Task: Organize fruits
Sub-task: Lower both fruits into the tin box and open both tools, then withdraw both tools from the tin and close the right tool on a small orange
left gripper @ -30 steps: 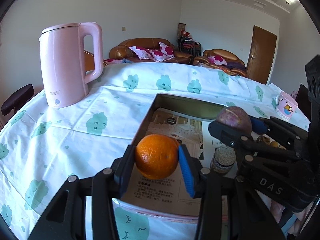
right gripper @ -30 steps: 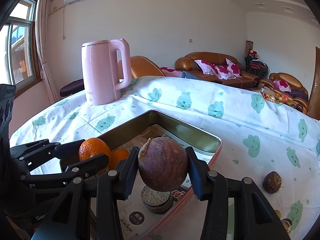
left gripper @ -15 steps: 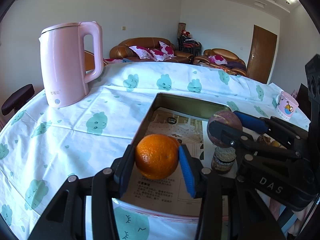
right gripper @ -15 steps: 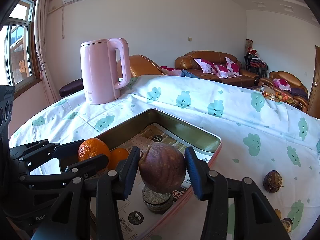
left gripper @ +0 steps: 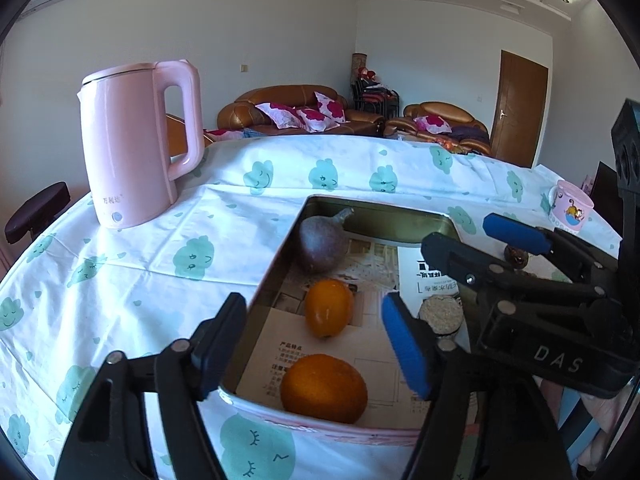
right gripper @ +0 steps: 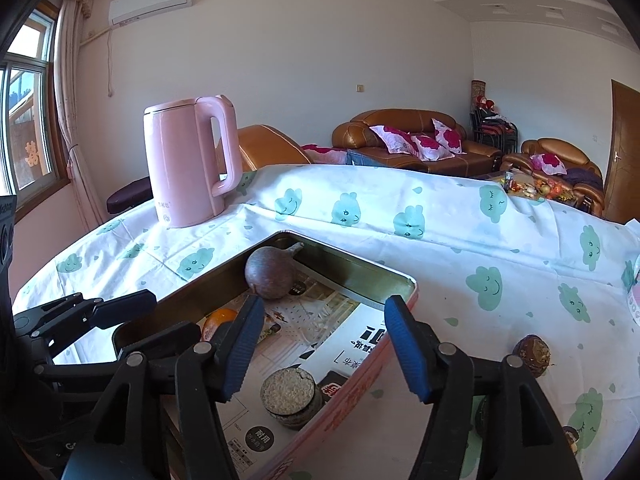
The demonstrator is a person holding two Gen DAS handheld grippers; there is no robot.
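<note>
A paper-lined metal tin (left gripper: 376, 216) (right gripper: 356, 272) sits on the cloud-print tablecloth. Inside it lie a large orange (left gripper: 324, 388) at the near edge, a smaller orange (left gripper: 329, 312) (right gripper: 218, 318) behind it, and a purple passion fruit (left gripper: 322, 246) (right gripper: 270, 274) in the far corner. My left gripper (left gripper: 312, 344) hovers over the tin's near end, its jaws opening, with nothing pressed between the pads. My right gripper (right gripper: 320, 344) (left gripper: 456, 236) hovers over the tin too, jaws opening and empty.
A pink kettle (left gripper: 136, 144) (right gripper: 188, 164) stands at the back left of the table. A round brown cake-like puck (right gripper: 290, 398) (left gripper: 440, 314) lies in the tin. A wrinkled brown fruit (right gripper: 532, 354) rests on the cloth right of the tin, a pink mug (left gripper: 570, 206) farther right.
Both grippers have opened. The orange dropped from the left jaws into the tin's near end. The passion fruit left the right jaws and now lies in the tin's far corner.
</note>
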